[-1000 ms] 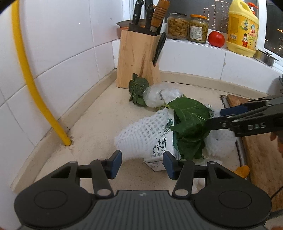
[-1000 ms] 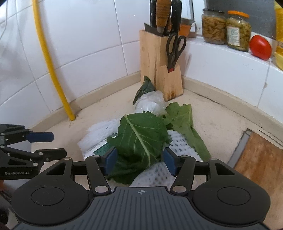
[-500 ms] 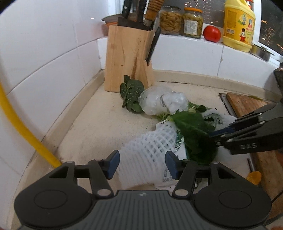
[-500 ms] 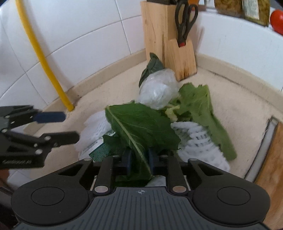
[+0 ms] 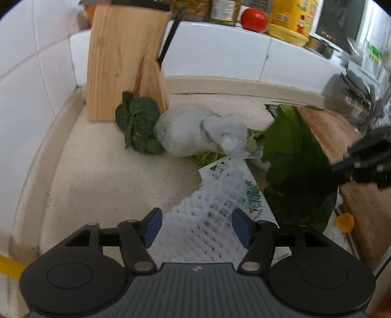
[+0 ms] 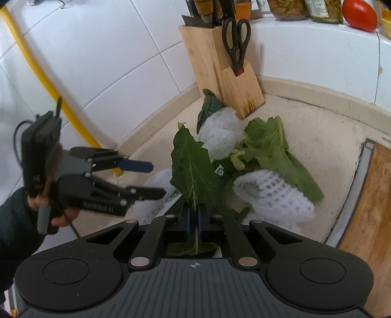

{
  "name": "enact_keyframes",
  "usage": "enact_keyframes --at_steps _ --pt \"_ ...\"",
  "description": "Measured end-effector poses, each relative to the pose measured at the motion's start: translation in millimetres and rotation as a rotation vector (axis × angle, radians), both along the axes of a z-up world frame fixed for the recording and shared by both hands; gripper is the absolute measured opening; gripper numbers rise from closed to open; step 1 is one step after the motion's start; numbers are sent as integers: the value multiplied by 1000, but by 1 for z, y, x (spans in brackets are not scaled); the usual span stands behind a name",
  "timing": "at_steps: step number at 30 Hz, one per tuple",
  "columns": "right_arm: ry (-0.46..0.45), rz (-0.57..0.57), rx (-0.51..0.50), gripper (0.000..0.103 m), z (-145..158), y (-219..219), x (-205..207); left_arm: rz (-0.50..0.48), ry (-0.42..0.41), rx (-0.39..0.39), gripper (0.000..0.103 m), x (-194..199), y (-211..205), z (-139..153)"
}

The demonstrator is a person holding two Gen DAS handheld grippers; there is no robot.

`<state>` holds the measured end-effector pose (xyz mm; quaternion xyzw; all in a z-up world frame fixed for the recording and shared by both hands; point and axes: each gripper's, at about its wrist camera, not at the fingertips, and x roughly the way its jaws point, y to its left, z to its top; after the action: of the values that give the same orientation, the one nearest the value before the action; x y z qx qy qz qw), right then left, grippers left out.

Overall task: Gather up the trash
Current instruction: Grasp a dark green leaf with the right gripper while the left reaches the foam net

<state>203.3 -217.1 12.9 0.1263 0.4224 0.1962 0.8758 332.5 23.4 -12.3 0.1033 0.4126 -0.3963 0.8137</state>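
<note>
My right gripper (image 6: 194, 217) is closing its jaws on the stalk of a large green leaf (image 6: 193, 166), and the pads press on it. The leaf (image 5: 298, 156) stands raised off the pile, with the right gripper (image 5: 341, 159) blurred at the edge of the left wrist view. My left gripper (image 5: 196, 227) is opening, its pads on either side of a white foam net (image 5: 210, 215) without touching it. The net lies over a milk carton (image 5: 254, 195). A second foam net (image 6: 273, 193), a crumpled plastic bag (image 5: 193, 129) and more leaves (image 6: 271, 146) lie on the counter.
A wooden knife block (image 5: 122, 63) with scissors (image 6: 235, 39) stands in the corner, small dark leaves (image 5: 136, 122) at its foot. A wooden cutting board (image 5: 330, 132) lies to the right, an orange scrap (image 5: 344, 220) beside it. A yellow pipe (image 6: 48, 80) runs down the tiled wall. A tomato (image 5: 254, 18) sits on the ledge.
The right gripper has closed on the big leaf and tipped it up off the pile. The left gripper has moved in over the foam net and its jaws have widened.
</note>
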Motion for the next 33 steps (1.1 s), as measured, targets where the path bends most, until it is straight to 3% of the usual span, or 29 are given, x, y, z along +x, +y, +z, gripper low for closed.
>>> enact_keyframes --at_steps 4,8,10,11,13,14,15,18,20,21,22,23,24,25,27,28,33 --pt "41 -10 -5 12 -11 3 6 4 135 -94 53 17 13 -11" --pt "65 -13 1 34 -20 6 11 23 189 -142 49 12 17 -17" --pt "71 -12 -18 53 -23 10 13 36 228 -166 35 5 22 -17" --pt "76 -5 -27 53 -26 12 14 45 247 -172 31 2 25 -18" --pt "89 1 -27 46 -31 15 12 55 283 -155 8 -12 28 -19" --pt "101 4 -23 24 -34 16 11 58 296 -124 5 -20 28 -21" --pt "119 8 -20 12 -37 16 10 63 292 -94 4 -29 28 -22" --pt "129 8 -29 8 -38 14 0 72 239 -62 4 -54 33 -14" --pt "119 12 -26 7 -32 11 -9 69 177 -58 6 -62 38 -3" --pt "112 14 -23 7 -28 10 -13 63 145 -56 15 -64 39 3" --pt "99 15 -25 7 -24 8 -16 70 129 -56 33 -62 40 5" --pt "87 16 -31 7 -20 7 -18 85 113 -57 41 -59 39 8" --pt "74 16 -38 7 -17 6 -19 97 79 -51 48 -56 37 10" --pt "64 19 -44 7 -14 6 -18 90 36 -27 48 -55 32 12" --pt "47 32 -60 7 -11 6 -17 -6 -51 67 50 -54 17 14" --pt "46 43 -68 7 -10 7 -16 -81 -72 117 56 -53 9 13" --pt "70 89 -71 15 -18 11 -16 -318 -93 279 60 -44 -21 6"
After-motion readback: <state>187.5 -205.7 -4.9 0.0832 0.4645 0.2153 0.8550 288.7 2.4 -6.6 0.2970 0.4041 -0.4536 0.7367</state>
